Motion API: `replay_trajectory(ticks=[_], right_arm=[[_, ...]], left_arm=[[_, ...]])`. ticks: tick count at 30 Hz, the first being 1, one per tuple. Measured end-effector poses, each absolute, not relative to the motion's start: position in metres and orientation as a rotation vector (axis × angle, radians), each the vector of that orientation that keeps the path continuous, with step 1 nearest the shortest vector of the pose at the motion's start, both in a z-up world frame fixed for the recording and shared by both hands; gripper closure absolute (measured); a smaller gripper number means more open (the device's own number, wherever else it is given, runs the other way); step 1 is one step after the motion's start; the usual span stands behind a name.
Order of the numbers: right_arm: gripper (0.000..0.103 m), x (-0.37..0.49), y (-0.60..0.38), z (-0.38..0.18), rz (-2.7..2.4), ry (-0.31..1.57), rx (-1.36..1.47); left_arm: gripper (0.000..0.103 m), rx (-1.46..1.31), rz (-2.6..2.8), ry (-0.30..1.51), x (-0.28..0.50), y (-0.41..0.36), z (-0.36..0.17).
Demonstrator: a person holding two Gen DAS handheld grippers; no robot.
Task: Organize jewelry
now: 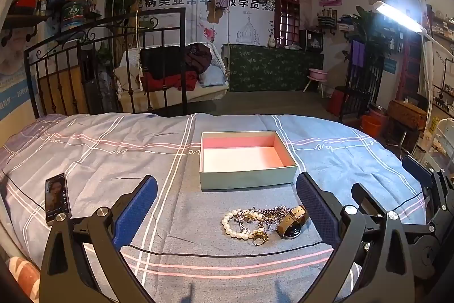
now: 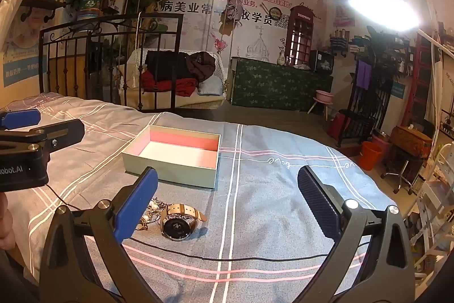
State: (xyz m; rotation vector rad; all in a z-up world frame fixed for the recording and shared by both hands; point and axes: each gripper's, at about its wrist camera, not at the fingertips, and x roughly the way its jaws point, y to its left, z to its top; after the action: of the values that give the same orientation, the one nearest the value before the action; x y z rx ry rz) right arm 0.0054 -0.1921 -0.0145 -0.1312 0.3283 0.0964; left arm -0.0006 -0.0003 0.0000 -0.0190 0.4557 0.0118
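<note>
A pile of jewelry lies on the bedspread: a pearl bracelet [image 1: 234,226], a gold ring [image 1: 259,237], a silver chain [image 1: 271,213] and a watch [image 1: 290,222] with a tan strap. Behind it stands an open box [image 1: 247,178] with a pink lining and nothing inside. My left gripper [image 1: 227,206] hangs open just above and before the pile. In the right wrist view the watch [image 2: 177,223] lies left of centre, the box [image 2: 170,169] beyond it. My right gripper [image 2: 227,206] is open, with bare bedspread between its fingers. The left gripper [image 2: 34,132] shows at the left edge.
A phone [image 1: 57,198] with its screen lit lies on the bedspread at the left. A black cable [image 1: 227,253] runs across the bedspread in front of the jewelry. A metal bed frame [image 1: 107,64] stands behind, and a bright lamp [image 2: 383,10] shines at the right.
</note>
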Motion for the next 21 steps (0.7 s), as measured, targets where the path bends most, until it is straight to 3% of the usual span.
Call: replay_trajectory(ticks=[21], right_arm=[[0.006,0.007,-0.191,-0.017,0.081,0.345,-0.13]], left_arm=[[0.006,-0.053,0.024,0.5,0.002,0.01,-0.009]])
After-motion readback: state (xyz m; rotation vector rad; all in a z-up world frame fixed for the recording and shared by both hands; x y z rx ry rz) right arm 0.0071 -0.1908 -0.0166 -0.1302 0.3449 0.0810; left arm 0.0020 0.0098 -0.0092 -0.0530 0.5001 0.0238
